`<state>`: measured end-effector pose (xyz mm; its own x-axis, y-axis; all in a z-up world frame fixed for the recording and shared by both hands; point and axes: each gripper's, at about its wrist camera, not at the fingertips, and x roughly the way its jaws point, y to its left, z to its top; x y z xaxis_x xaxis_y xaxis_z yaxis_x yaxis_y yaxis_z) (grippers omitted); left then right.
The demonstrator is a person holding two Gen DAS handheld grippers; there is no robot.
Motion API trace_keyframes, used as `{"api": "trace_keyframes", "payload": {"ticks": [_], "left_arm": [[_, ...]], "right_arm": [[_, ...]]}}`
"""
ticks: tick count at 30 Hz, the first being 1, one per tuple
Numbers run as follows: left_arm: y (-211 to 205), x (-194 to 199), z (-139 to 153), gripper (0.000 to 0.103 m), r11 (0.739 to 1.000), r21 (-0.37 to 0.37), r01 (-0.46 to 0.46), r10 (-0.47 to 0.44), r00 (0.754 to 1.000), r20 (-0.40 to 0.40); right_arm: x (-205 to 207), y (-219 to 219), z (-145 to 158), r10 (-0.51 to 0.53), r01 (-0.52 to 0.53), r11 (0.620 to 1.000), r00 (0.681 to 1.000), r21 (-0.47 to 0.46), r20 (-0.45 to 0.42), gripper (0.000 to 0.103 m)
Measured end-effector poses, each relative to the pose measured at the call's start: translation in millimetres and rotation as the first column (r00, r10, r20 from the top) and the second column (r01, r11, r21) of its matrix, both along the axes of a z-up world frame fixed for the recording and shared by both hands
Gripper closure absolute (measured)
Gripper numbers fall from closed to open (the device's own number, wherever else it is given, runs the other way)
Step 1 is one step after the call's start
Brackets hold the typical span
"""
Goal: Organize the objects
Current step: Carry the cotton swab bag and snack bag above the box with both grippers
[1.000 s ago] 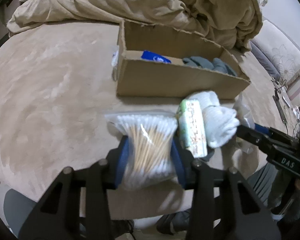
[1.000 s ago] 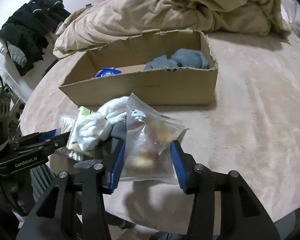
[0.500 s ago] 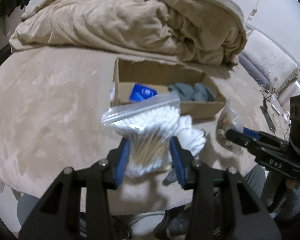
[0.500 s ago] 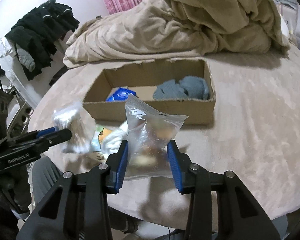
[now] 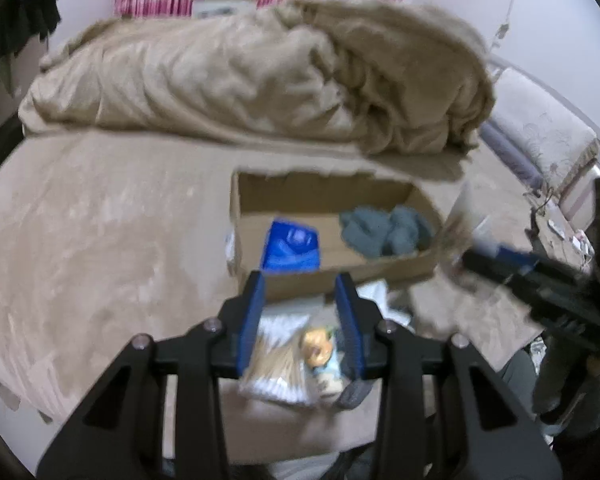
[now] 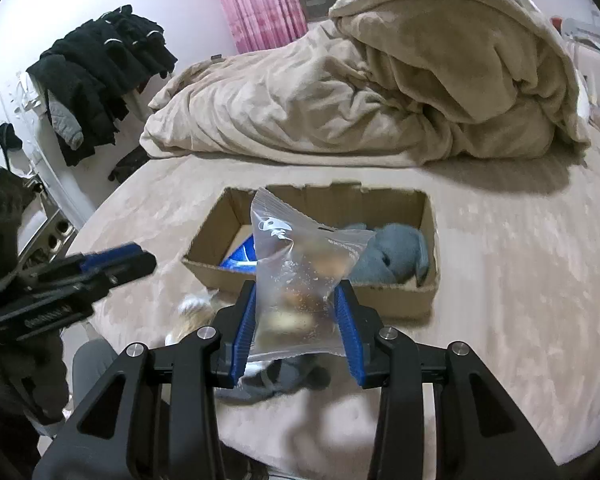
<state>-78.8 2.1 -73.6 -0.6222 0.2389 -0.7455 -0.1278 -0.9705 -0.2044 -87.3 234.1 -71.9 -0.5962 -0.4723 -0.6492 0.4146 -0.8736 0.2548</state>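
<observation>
An open cardboard box sits on the beige bed. It holds a blue packet and a grey cloth. My left gripper is open and empty, raised above the bed. The bag of cotton swabs lies below it on the bed, beside a small colourful packet. My right gripper is shut on a clear zip bag of snacks, held up in front of the box.
A heaped beige blanket lies behind the box. Dark clothes hang at the left. A white cloth lies by the box front. The bed edge runs just below both grippers.
My left gripper has let go of the swab bag, which now lies on the bed below it. Both grippers have risen. The right one still holds the snack bag.
</observation>
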Motion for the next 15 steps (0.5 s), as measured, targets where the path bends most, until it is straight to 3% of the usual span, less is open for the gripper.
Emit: {"api": "trace_keyframes", "payload": {"ticks": [6, 9, 15], "left_arm": [[-14.3, 3.8, -50.7, 0.057, 0.998, 0.015, -0.067, 0.064, 0.984, 0.164], [-11.7, 9.8, -62.2, 0.036, 0.998, 0.049, -0.048, 0.039, 0.984, 0.176], [-3.7, 6.4, -79.8, 0.038, 0.998, 0.041, -0.044, 0.036, 0.983, 0.18]], "right_arm": [[-2.0, -1.2, -2.8, 0.003, -0.003, 1.0, 1.0, -0.004, 0.006, 0.062], [-1.4, 1.9, -7.5, -0.008, 0.008, 1.0, 1.0, -0.006, 0.022, 0.062], [2.3, 5.4, -13.7, -0.02, 0.021, 1.0, 0.999, -0.004, 0.039, 0.062]]}}
